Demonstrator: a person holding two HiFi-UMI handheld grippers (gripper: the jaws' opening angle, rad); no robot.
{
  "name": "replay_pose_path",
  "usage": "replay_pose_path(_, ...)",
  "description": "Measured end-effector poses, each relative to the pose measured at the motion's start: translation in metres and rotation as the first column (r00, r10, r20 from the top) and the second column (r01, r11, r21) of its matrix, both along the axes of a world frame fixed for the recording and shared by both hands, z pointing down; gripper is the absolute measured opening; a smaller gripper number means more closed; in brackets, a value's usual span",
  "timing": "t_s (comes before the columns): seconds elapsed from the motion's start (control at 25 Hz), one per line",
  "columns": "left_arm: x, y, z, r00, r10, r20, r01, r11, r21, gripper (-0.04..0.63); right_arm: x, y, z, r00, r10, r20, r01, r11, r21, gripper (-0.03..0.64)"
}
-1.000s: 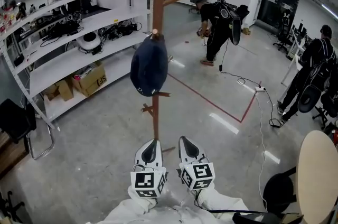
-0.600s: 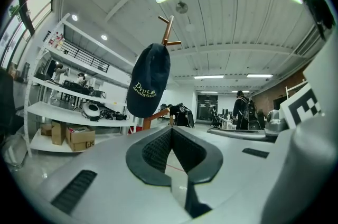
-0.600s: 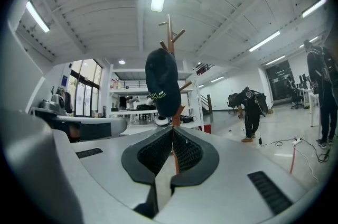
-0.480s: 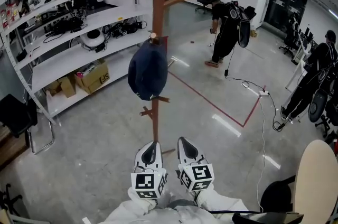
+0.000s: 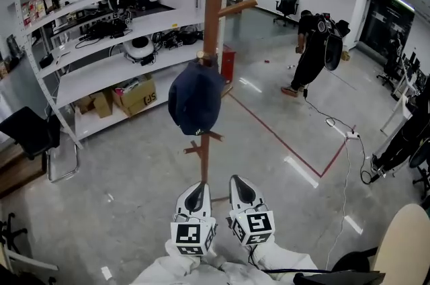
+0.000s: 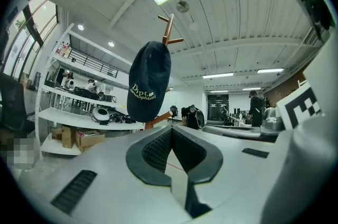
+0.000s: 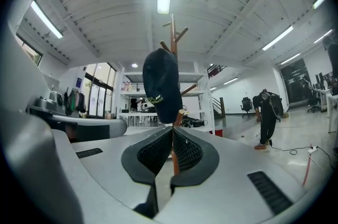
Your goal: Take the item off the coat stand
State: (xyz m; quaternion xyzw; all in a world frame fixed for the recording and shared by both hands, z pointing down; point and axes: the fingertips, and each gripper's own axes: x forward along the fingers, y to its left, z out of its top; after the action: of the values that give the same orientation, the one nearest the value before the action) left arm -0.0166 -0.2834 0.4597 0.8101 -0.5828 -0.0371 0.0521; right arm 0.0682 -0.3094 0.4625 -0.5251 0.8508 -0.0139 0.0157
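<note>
A navy cap with pale lettering hangs on a peg of the brown wooden coat stand, straight ahead of me. Below it, close to my body, my left gripper and right gripper sit side by side, both shut and empty, well short of the cap. From the left gripper the cap hangs above and slightly left of the closed jaws. In the right gripper view the cap and the stand's pole line up directly over that gripper.
White shelving with boxes and gear runs along the left. A black chair stands at the left edge. A person in black bends over at the back right. A red floor line and a round beige table lie right.
The view has swung so the stand and cap sit slightly further right and nearer. The person at the back has shifted right. Both grippers remain shut, side by side.
</note>
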Motion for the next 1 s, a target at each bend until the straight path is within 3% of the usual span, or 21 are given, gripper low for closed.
replay_pose_path(0.2,-0.010,-0.009,-0.007,0.999,-0.041,0.030,0.041,0.999,0.008,-0.014,-0.006,-0.004,-0.007,1.000,-0.024,0.001,0.024,1.000,0.013,0.011)
replay_pose_path(0.6,-0.011,-0.023,-0.047,0.996,-0.042,0.078,0.036,0.996,0.080,-0.014,-0.010,-0.017,-0.006,0.999,-0.019,0.033,0.019,1.000,-0.001,0.011)
replay_pose_path(1.0,-0.031,-0.034,-0.073,0.994,-0.092,0.062,0.084,0.990,0.114,-0.012,0.001,-0.016,0.000,0.999,0.003,0.037,-0.003,1.000,-0.019,0.011)
